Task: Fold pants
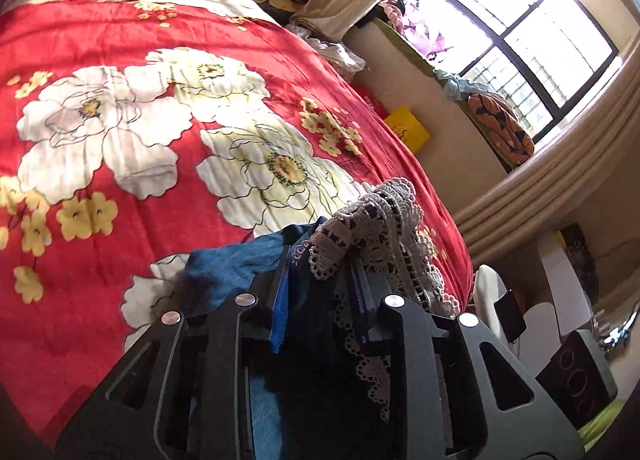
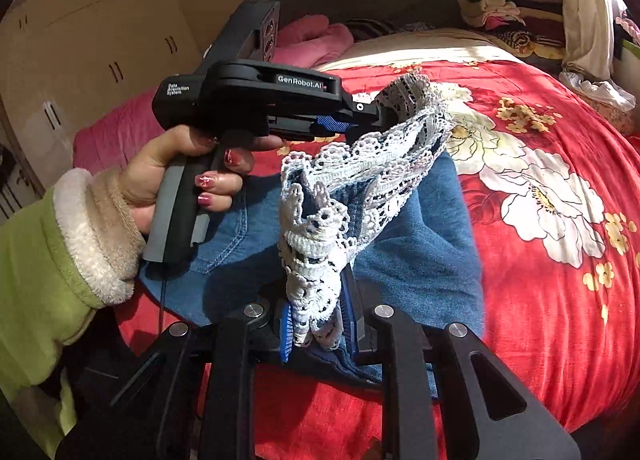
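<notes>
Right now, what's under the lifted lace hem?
Under the lace hem, held up by the left gripper and right gripper, lies more blue denim on the red floral bedspread. Anything under the denim is hidden.

The jeans [image 2: 420, 244] are mid-blue denim, edged at the hem with white crochet lace trim [image 2: 320, 252] in an openwork scallop pattern. Under them the bedspread [image 1: 100, 39] is bright red, printed with large white flowers with yellow centres and clusters of small yellow blossoms. Both grippers are black with blue pads [image 2: 285, 330]. A pink blanket [image 2: 312, 41] lies behind, and the sleeve [image 2: 36, 260] is lime green with a cream fleece cuff.
</notes>
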### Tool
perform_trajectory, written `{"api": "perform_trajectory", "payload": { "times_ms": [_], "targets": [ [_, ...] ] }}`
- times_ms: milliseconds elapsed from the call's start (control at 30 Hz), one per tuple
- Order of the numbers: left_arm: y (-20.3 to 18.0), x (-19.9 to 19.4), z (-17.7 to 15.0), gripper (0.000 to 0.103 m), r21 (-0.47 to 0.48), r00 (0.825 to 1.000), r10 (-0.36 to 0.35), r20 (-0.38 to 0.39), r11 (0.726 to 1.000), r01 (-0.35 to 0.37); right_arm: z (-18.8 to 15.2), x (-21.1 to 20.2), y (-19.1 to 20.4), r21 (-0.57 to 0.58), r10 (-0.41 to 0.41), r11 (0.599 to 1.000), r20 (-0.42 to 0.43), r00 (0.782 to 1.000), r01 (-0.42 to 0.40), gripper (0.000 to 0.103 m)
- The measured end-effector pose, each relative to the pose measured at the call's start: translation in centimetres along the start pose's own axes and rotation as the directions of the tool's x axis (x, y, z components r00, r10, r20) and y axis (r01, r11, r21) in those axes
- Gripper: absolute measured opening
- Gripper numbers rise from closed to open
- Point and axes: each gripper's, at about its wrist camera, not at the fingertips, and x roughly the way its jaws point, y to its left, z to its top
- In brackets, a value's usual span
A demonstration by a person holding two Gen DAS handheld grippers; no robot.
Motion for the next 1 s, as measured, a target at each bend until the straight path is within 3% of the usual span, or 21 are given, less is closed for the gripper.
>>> {"api": "perform_trajectory", "payload": {
  "times_ms": [67, 133, 200, 367, 500, 633, 667, 733, 833, 900, 1000],
  "targets": [
    [1.0, -1.7, -0.6, 0.036, -0.055, 0.999, -0.005, 0.038, 0.998, 0.007, -0.5, 0.7, 0.8, -0.035, -0.011, 0.999, -0.017, 1.000, 0.010, 0.022],
    [1.9, -3.4, -0.9, 0.057, -0.116, 0.996, -0.043, 0.075, 0.992, 0.052, -0.6, 1.4, 1.8, -0.084, -0.020, 0.996, -0.030, 0.999, 0.017, 0.025],
    [2.4, -5.0, -1.2, 0.067, -0.155, 0.990, -0.084, 0.115, 0.983, 0.101, -1.1, 1.7, 2.9, -0.116, -0.023, 0.993, -0.042, 0.999, 0.018, 0.031],
    [3.3, -6.8, -2.2, 0.074, -0.213, 0.986, -0.101, 0.132, 0.969, 0.128, -2.1, 2.1, 5.2, -0.183, 0.015, 0.983, -0.072, 0.997, -0.028, 0.049],
    [3.7, -5.9, -2.8, 0.077, -0.252, 0.993, -0.076, 0.085, 0.963, 0.095, -2.3, 1.8, 5.6, -0.164, 0.084, 0.982, -0.085, 0.993, -0.097, 0.054],
    [3.6, -4.5, -3.1, 0.077, -0.249, 0.999, -0.045, 0.030, 0.967, 0.052, -1.0, -0.9, 3.9, -0.092, 0.160, 0.983, -0.010, 0.987, -0.160, 0.059],
    [3.4, -4.4, -3.0, 0.077, -0.238, 0.999, -0.021, 0.025, 0.971, 0.027, -0.4, -1.7, 2.9, -0.061, 0.160, 0.985, 0.022, 0.987, -0.159, 0.062],
    [2.9, -3.9, -2.6, 0.050, -0.215, 1.000, -0.004, 0.007, 0.977, 0.005, 1.1, -2.8, 0.1, 0.023, 0.145, 0.989, 0.068, 0.987, -0.147, 0.067],
    [2.9, -3.4, -2.3, 0.028, -0.206, 0.999, 0.041, -0.023, 0.978, -0.044, 3.8, -2.4, -5.2, 0.151, 0.042, 0.987, 0.080, 0.996, -0.054, 0.068],
    [3.0, -3.3, -2.2, 0.018, -0.206, 0.998, 0.066, -0.021, 0.976, -0.069, 5.6, -0.5, -8.8, 0.240, -0.003, 0.971, 0.016, 1.000, -0.001, 0.068],
    [3.3, -3.7, -2.2, 0.016, -0.215, 0.998, 0.062, 0.000, 0.975, -0.061, 7.8, 2.1, -12.0, 0.310, -0.006, 0.951, -0.045, 0.999, 0.019, 0.069]
  ]
}}
